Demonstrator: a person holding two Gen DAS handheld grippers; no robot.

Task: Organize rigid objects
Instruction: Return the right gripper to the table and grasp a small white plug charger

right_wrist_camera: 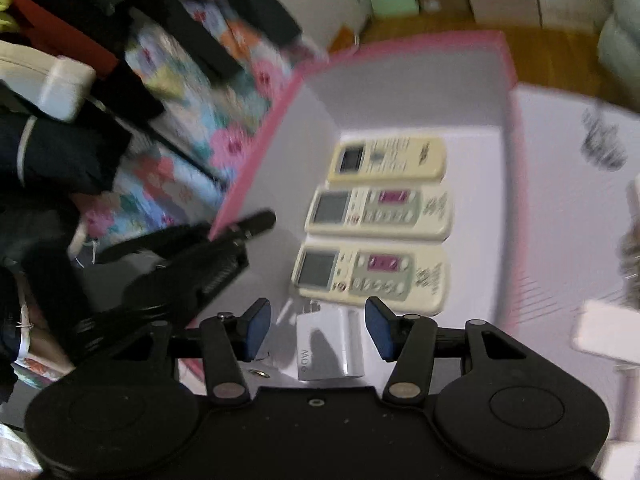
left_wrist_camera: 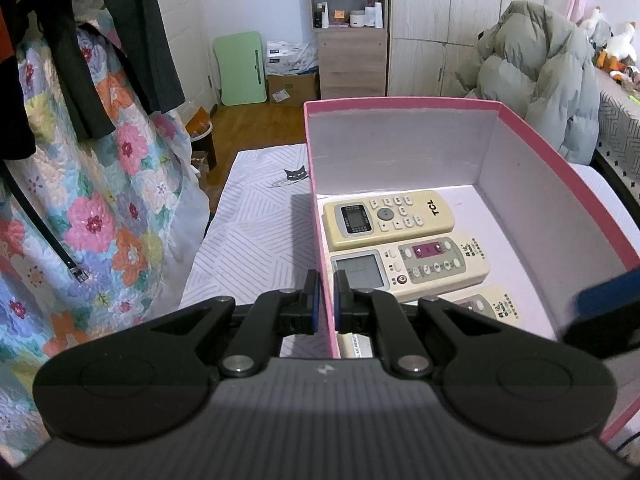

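A pink box (left_wrist_camera: 400, 101) with white inner walls stands on a striped cloth. Three cream remotes lie side by side inside it: a TCL remote (left_wrist_camera: 388, 218) farthest, a second remote (left_wrist_camera: 412, 266) in the middle and a third remote (left_wrist_camera: 484, 304) nearest. My left gripper (left_wrist_camera: 326, 300) is shut on the box's left wall, one finger on each side of it. My right gripper (right_wrist_camera: 318, 330) is open over the box's near end. A white charger block (right_wrist_camera: 330, 344) lies between its blue pads (right_wrist_camera: 256, 332), which are clear of it. The same remotes (right_wrist_camera: 380, 212) show blurred in the right wrist view.
A floral quilt (left_wrist_camera: 100, 208) and dark hanging clothes (left_wrist_camera: 132, 32) crowd the left side. A grey puffy jacket (left_wrist_camera: 548, 72) lies at the back right, before a wardrobe (left_wrist_camera: 452, 20) and shelf unit (left_wrist_camera: 348, 20). A white object (right_wrist_camera: 600, 336) sits right of the box.
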